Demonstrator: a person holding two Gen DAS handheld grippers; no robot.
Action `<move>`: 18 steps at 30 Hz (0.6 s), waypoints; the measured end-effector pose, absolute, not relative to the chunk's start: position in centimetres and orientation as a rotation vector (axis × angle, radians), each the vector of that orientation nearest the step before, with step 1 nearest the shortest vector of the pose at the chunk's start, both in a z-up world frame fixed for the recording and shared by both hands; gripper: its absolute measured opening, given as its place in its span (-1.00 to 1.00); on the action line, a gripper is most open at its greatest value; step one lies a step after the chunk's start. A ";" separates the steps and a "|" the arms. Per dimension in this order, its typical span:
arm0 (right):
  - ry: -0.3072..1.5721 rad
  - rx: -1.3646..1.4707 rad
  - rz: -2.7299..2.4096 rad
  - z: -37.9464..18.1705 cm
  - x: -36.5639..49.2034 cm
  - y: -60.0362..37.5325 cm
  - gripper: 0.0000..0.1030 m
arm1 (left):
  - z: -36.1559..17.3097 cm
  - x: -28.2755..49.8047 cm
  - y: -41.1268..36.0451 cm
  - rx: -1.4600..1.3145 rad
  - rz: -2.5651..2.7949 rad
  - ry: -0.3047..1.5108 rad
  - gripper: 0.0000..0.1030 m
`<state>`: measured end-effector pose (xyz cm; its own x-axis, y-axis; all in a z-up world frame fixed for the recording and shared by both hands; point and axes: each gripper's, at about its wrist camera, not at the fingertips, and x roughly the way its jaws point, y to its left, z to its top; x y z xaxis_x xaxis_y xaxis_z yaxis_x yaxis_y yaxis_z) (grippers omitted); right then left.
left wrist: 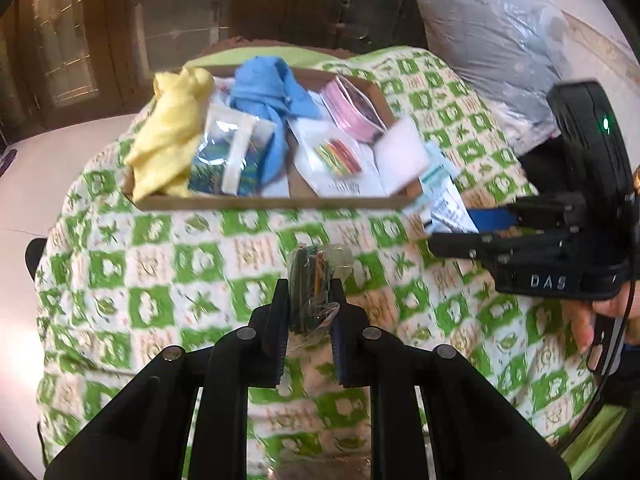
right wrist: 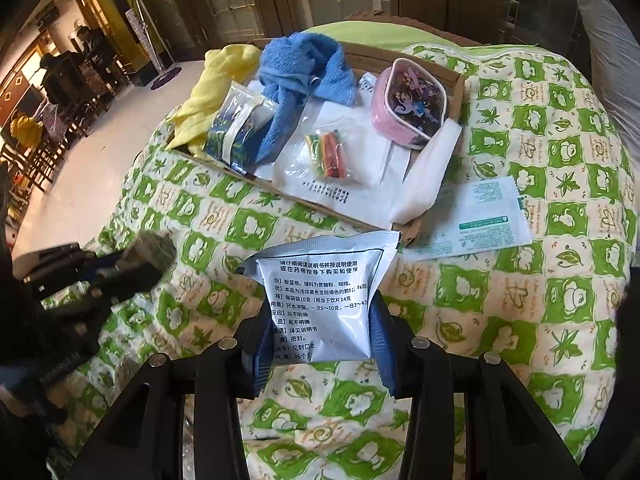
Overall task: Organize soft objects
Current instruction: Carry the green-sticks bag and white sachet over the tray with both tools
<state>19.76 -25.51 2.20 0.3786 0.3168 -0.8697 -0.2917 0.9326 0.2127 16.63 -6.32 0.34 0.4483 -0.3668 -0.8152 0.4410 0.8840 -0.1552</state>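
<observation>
A shallow cardboard tray [left wrist: 264, 201] [right wrist: 456, 70] lies on a green-and-white quilt. In it are a yellow cloth [left wrist: 170, 132] [right wrist: 216, 80], a blue towel [left wrist: 272, 92] [right wrist: 304, 72], a pink pouch [left wrist: 354, 106] [right wrist: 408, 106], a bag of coloured bands [left wrist: 340, 156] [right wrist: 328, 154] and a clear packet [left wrist: 230, 156] [right wrist: 236, 128]. My left gripper [left wrist: 310, 300] is shut on a small clear bag of dark bands [left wrist: 310, 280], above the quilt. My right gripper [right wrist: 318, 336] is shut on a white printed sachet [right wrist: 324, 292], near the tray's front edge. The right gripper also shows in the left wrist view [left wrist: 480, 228].
A white-and-green paper packet [right wrist: 476, 220] [left wrist: 444, 196] lies on the quilt right of the tray. A large plastic-wrapped bundle [left wrist: 492, 36] stands behind on the right. Pale floor [right wrist: 100, 152] and wooden doors lie beyond the bed on the left.
</observation>
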 end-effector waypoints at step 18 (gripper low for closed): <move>1.067 0.045 0.393 2.6 24.7 -24.9 -0.19 | 2.3 25.8 -6.4 0.038 -0.437 0.970 -0.70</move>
<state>24.66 -24.92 2.61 0.4201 0.3351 -0.8433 -0.2923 0.9298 0.2239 25.84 -6.41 2.27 0.4854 -0.3422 -0.8046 0.3757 0.9126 -0.1614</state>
